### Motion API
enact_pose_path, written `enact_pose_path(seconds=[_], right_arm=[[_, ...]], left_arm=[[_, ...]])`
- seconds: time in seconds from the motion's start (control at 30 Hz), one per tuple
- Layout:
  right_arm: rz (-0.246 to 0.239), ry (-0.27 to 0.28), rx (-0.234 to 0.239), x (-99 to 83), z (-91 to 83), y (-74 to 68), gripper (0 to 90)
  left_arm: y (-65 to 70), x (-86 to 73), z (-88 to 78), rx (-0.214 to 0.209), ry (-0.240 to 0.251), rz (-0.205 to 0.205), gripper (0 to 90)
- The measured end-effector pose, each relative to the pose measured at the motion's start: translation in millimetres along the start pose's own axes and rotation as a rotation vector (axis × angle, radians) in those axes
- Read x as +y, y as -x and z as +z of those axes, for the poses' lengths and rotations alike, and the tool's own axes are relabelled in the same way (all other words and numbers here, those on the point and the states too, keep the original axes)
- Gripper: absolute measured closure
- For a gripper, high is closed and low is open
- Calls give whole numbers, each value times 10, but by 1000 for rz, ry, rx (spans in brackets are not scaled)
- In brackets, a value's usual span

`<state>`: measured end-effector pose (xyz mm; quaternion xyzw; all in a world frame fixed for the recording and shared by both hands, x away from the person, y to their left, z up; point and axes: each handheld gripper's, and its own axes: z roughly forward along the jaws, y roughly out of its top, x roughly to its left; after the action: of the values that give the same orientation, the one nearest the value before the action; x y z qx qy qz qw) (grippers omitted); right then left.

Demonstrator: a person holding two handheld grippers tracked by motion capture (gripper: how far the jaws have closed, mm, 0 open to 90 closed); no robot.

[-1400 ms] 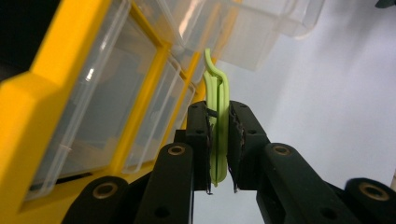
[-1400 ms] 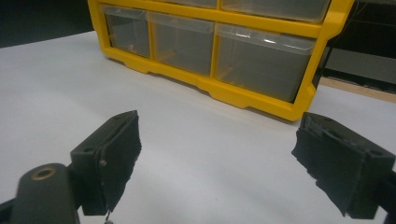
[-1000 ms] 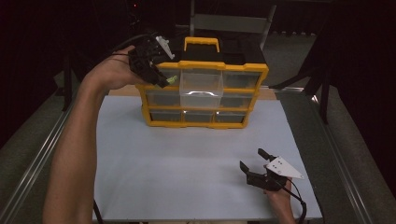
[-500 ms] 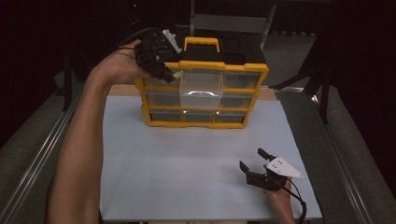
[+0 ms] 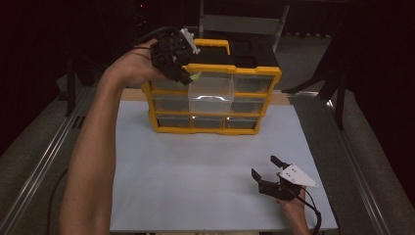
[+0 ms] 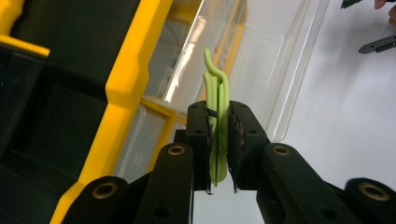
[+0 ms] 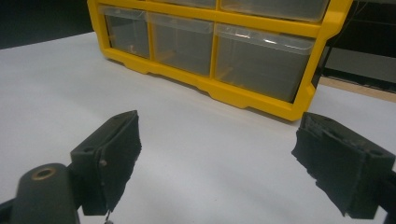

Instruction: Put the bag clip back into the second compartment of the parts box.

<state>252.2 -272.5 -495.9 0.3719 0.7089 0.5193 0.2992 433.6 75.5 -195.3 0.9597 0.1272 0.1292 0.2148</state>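
Observation:
A yellow drawer cabinet (image 5: 254, 73) with clear drawers stands at the back of the white table. Its top middle drawer (image 5: 211, 93) is pulled out. My left gripper (image 5: 188, 77) is held high at the cabinet's top left corner, by the open drawer's left edge. It is shut on a thin light-green looped plastic piece (image 6: 215, 79), which stands upright between the pads over the clear drawer (image 6: 280, 56). My right gripper (image 5: 264, 165) rests low near the table's front right, open with nothing between its fingers, and faces the cabinet (image 7: 243, 98).
The white table top (image 5: 195, 171) spreads out in front of the cabinet. A metal rail (image 5: 44, 166) runs along the left side, another along the right. A black box with a yellow handle (image 5: 215, 44) sits on the cabinet.
My left gripper has moved a little to the right and up with the green piece, closer to the open drawer. The right gripper has stayed still.

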Motion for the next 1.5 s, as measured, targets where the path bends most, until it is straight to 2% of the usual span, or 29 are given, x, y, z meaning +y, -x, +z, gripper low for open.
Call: enact_pose_path(seconds=[0.8, 1.1, 1.27, 1.3, 1.33, 1.37, 1.4, 1.43, 1.47, 1.5], right_arm=[[2, 1, 1, 2, -2, 1, 140], [-2, 3, 0, 5, -8, 5, 140], [-4, 5, -1, 6, -10, 9, 140], [-5, 4, -1, 6, -10, 9, 140], [-4, 3, -2, 6, -10, 7, 140], [-5, 3, -2, 6, -11, 7, 140], [-5, 3, -2, 6, -11, 8, 140], [-6, 4, -2, 6, -12, 9, 140], [-6, 5, -1, 6, -13, 11, 140], [-5, 4, 0, 5, -12, 12, 140]], left_arm=[[57, 220, 117, -12, -15, 29, 803], [94, 310, 172, -36, -7, 43, 802], [102, 336, 206, -49, -15, 46, 801], [104, 338, 217, -38, -18, 37, 794], [92, 339, 223, -22, -15, 11, 698], [74, 333, 222, -43, 0, -30, 528], [74, 326, 222, -56, 7, -44, 382], [91, 321, 223, -23, 5, -47, 269], [95, 320, 228, -9, -2, -55, 178], [92, 313, 227, -10, -10, -59, 130]])
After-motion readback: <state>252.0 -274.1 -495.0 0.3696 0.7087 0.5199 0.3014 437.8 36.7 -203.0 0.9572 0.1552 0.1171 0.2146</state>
